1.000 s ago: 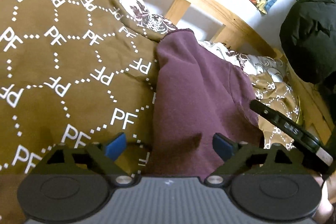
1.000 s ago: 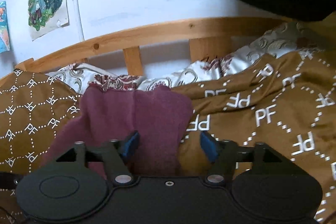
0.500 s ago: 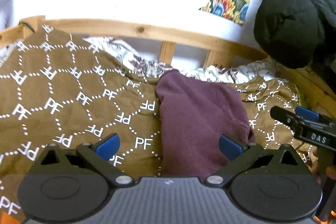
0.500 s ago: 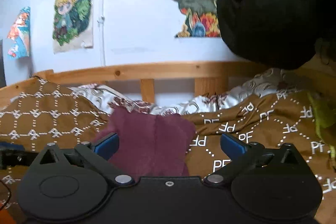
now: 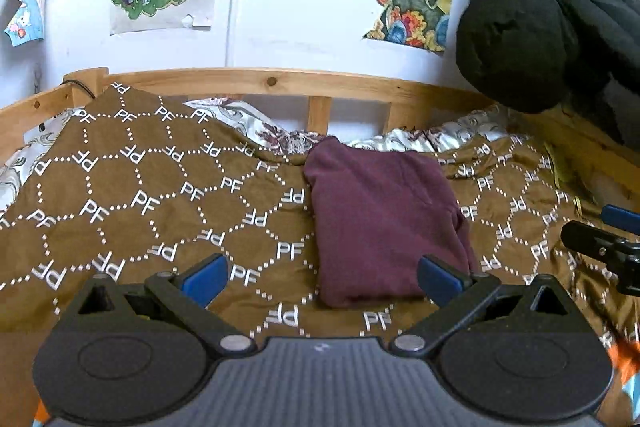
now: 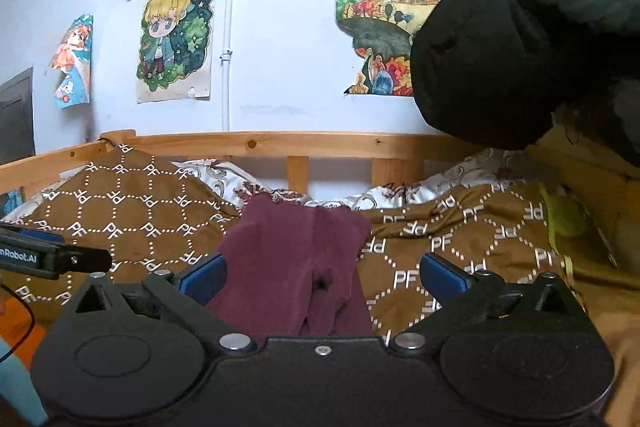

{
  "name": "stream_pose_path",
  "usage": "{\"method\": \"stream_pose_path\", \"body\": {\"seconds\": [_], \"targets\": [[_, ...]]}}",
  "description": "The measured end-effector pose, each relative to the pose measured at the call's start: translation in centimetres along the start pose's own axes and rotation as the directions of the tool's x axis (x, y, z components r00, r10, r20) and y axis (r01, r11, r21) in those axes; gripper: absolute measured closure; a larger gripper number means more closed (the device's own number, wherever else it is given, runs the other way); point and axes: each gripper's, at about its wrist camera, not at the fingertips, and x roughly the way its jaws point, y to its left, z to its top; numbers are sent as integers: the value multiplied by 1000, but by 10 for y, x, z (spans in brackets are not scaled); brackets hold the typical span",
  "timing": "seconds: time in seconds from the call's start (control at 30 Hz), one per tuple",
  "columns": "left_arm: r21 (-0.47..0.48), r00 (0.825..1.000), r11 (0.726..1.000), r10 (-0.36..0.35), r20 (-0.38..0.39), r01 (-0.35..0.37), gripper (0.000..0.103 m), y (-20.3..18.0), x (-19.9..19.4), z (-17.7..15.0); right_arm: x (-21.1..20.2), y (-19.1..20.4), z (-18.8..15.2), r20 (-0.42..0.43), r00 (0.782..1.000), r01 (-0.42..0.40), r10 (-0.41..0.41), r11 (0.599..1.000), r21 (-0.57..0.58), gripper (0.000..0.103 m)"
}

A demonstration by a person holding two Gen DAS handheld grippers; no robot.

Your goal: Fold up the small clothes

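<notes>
Here, the folded maroon garment is being left at frame centre on the brown quilt, apparently finished, as the left gripper and right gripper are being held spread and empty.

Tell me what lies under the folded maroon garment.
The maroon garment rests on the brown PF-patterned blanket; patterned white bedding shows beyond it. Whatever sits directly beneath the garment is covered.

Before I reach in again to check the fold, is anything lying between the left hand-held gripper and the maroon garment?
Nothing visible. The left hand-held gripper is open, and only bare brown PF-patterned quilt lies between it and the folded maroon garment. The right hand-held gripper sits off to the side, apart.
</notes>
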Motion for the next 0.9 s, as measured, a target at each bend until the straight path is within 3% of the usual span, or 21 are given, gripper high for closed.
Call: {"method": "stream_pose_path", "body": {"seconds": [0.17,0.33,0.47,0.9], "targets": [[18,1000,1000,-11,-17,11,1,-5,-10,-16,-23,3,-16,-18,1000,-9,10,1000,14,1],[124,1000,992,9,8,-10,1,-17,-16,-31,-35,2,-27,-35,999,3,-2,999,51,1],[183,1000,983,18,-25,-13,1,-28,-10,-44,-41,-2,-36,-44,999,27,-25,998,61,1],[159,997,987,37,-71,-25,1,-24,7,-49,-26,-8,-52,-116,993,36,-27,997,74,1]]}}
